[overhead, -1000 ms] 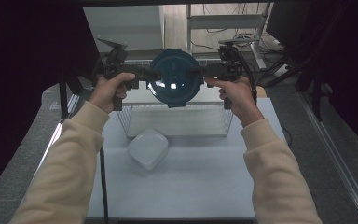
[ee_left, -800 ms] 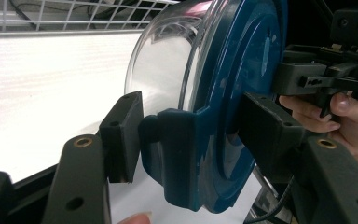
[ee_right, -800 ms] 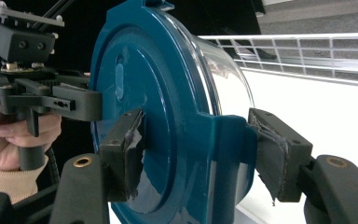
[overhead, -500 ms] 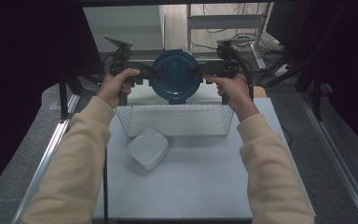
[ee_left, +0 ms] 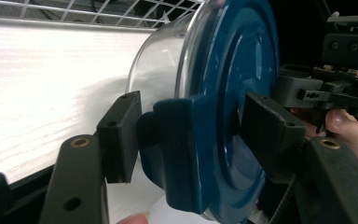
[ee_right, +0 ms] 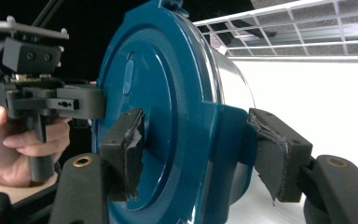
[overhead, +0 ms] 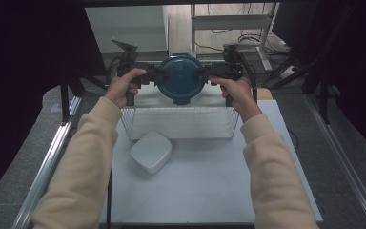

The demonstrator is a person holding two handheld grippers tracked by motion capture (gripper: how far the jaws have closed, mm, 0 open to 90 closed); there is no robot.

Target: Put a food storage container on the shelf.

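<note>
Since the earlier high view, both hands have carried the container away from the person, toward the far edge of the table, and somewhat lower; it now shows smaller and beyond the wire basket's far wall rather than over the basket.

The round glass container with the blue lid (overhead: 181, 78) is held in the air, tipped on its side with the lid facing the person. It sits between the two grippers, past the far rim of the wire basket (overhead: 178, 125) and clear of the table (overhead: 209, 191).

The left gripper (overhead: 158, 72) is clamped on the lid's left latch tab: in the left gripper view one pad presses the outer side of the tab and the other bears on the lid's face (ee_left: 223, 107). The right gripper (overhead: 205, 72) is clamped likewise on the opposite latch; in the right gripper view its worn pads close on the tab (ee_right: 223, 144) from either side. Both jaw pairs stand partly apart, held so by the thickness of the latch.

The wire basket stands near the middle of the table, toward its far edge. A white square lidded box (overhead: 151, 151) rests on the table just beside the basket's near left corner; whether it touches the wire cannot be made out from above.
</note>
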